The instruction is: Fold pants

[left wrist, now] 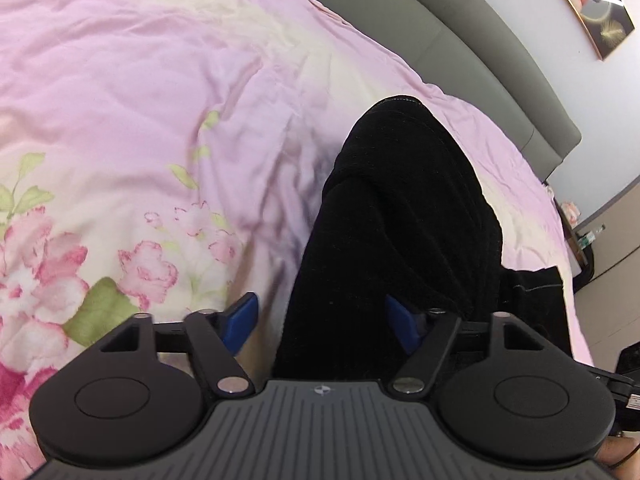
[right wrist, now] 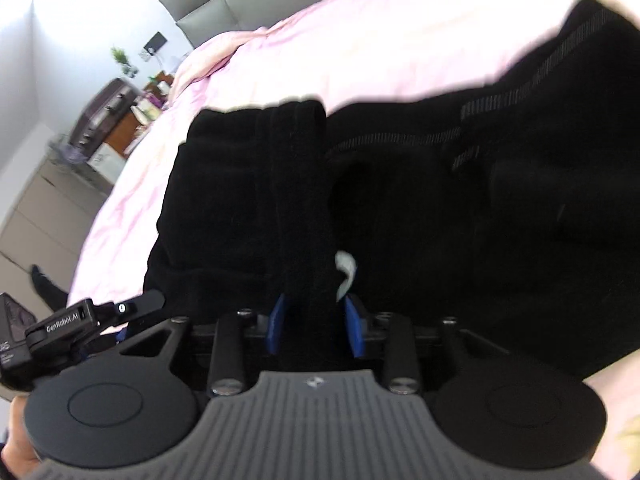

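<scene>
Black pants (left wrist: 400,220) lie on a pink bed, one leg stretching away to its stitched hem. My left gripper (left wrist: 320,312) straddles that leg and is open. Its left blue pad (left wrist: 242,320) stands clear of the cloth, and its right pad is half hidden by it. In the right wrist view the pants (right wrist: 240,200) spread wide, with the waistband (right wrist: 400,136) and its belt loops at the far side. My right gripper (right wrist: 316,320) is shut on a raised fold of the black cloth, close to a white label (right wrist: 346,270).
A pink floral duvet (left wrist: 140,100) covers the bed, with a grey padded headboard (left wrist: 460,40) and a framed picture (left wrist: 592,8) behind it. Beside the bed stand a cluttered nightstand (right wrist: 120,120) and drawers (right wrist: 48,208). A person's dark-socked foot (right wrist: 44,284) rests on the floor.
</scene>
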Motion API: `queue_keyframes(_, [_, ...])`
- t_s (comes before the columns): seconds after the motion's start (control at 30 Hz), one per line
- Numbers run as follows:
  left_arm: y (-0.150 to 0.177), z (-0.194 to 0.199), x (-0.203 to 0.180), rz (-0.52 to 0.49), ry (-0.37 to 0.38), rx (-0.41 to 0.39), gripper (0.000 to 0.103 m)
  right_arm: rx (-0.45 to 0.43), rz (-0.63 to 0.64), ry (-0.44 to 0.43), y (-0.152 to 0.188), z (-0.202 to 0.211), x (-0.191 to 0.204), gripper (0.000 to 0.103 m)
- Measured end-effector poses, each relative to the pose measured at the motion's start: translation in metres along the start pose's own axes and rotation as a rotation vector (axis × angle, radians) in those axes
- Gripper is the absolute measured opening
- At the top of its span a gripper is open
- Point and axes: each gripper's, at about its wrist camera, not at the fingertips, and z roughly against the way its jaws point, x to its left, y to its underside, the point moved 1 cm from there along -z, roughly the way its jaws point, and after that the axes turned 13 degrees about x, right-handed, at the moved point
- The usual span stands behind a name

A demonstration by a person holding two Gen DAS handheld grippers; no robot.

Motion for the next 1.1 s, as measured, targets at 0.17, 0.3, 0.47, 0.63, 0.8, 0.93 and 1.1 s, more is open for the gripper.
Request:
queue_keyframes(0.17, [0.002,0.003,-0.008,-0.038,-0.009,-0.004,0.06,-0.164,0.186,0.068,-0.017,0.033,0.053,0.029])
queue_keyframes(0.3, [0.002,0.003,-0.004,-0.015,0.018,0.004,0.06,-0.14,0.349,0.073,-0.04,0.013,0.107,0.029])
queue_keyframes(0.47, [0.004,0.003,-0.004,-0.021,0.024,0.005,0.06,-0.07,0.529,0.111,-0.065,-0.041,0.161,0.029])
queue_keyframes(0.63, [0.007,-0.004,0.005,0.006,0.017,0.022,0.061,0.045,0.572,0.262,-0.109,-0.107,0.167,0.0])
queue_keyframes(0.8, [0.011,-0.011,0.008,0.01,-0.004,0.03,0.061,0.058,0.362,0.254,-0.146,-0.137,0.108,0.0])
queue_keyframes(0.93, [0.013,-0.009,0.004,-0.009,-0.029,0.034,0.061,0.015,0.37,0.278,-0.14,-0.134,0.102,0.0])
queue_keyframes(1.1, [0.014,-0.006,0.008,-0.002,-0.01,0.023,0.061,-0.068,0.412,0.253,-0.122,-0.099,0.119,0.011])
